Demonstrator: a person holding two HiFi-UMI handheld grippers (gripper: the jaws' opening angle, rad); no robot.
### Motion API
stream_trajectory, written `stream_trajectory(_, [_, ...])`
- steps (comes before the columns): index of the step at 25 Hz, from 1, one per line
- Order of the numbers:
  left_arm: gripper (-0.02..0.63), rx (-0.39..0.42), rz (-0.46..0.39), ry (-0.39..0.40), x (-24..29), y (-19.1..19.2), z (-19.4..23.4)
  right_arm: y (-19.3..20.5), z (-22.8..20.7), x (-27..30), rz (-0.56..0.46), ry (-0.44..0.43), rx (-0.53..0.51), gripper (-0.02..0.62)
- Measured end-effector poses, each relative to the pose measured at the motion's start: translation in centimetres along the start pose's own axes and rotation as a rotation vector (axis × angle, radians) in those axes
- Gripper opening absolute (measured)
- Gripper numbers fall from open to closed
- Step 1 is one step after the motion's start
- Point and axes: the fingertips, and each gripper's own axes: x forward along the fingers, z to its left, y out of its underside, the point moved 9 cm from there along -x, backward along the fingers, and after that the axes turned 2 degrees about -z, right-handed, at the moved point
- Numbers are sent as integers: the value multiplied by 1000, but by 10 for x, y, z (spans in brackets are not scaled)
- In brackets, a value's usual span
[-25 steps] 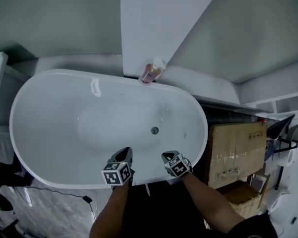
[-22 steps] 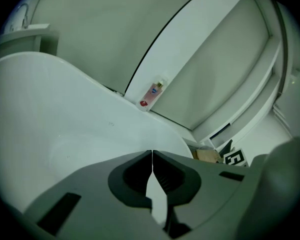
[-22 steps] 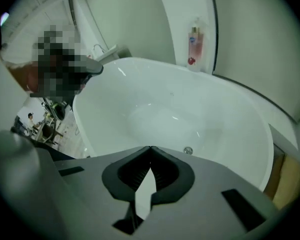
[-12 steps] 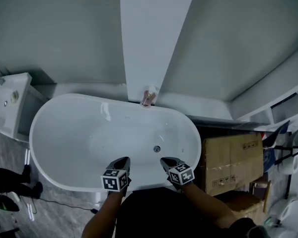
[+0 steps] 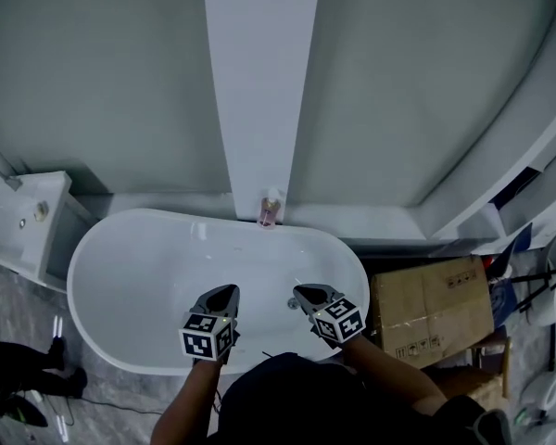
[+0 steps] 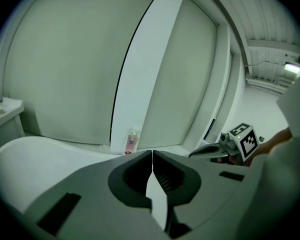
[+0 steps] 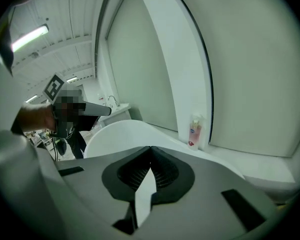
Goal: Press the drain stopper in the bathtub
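Both grippers hover over the near side of the bathtub (image 5: 82, 253), and neither holds anything. The left gripper (image 5: 225, 292) has its jaws pressed together, and so does the right gripper (image 5: 302, 293). The drain stopper (image 5: 289, 303) sits on the tub floor toward the right end, just beside the right gripper's tip in the head view and barely showing there.

I'd say the press hasn't begun. The right gripper looks the better placed one. Keeping its jaws closed gives a single blunt tip. It should come straight down onto the middle of the stopper and push squarely — off-centre, the tip could slide onto the slick enamel. The left gripper can stay out of the way.

Compared with a second ago, the head view has drawn back. The tub sits lower and smaller in it, and far more wall shows above the pink bottle (image 5: 270, 211) on the far ledge. A white sink (image 5: 26, 219) has come in at the left. The stopper then lay well clear ahead of the grippers — now the right tip nearly covers it.
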Motion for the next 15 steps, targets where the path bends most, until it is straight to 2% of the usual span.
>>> stream_trajectory(3, [20, 43, -21, 3, -12, -10, -7, -15, -5, -17, -34, 28, -21, 15])
stream_trajectory(7, [20, 56, -65, -30, -23, -27, -6, -36, -8, -35, -93, 64, -33, 15])
stream_trajectory(12, [20, 48, -154, -70, -35, -52, -5, -63, -2, -50, -175, 55, -36, 15])
stream_trajectory(15, [20, 83, -180, -63, -39, -64, -10, -80, 2, -59, -243, 51, -40, 15])
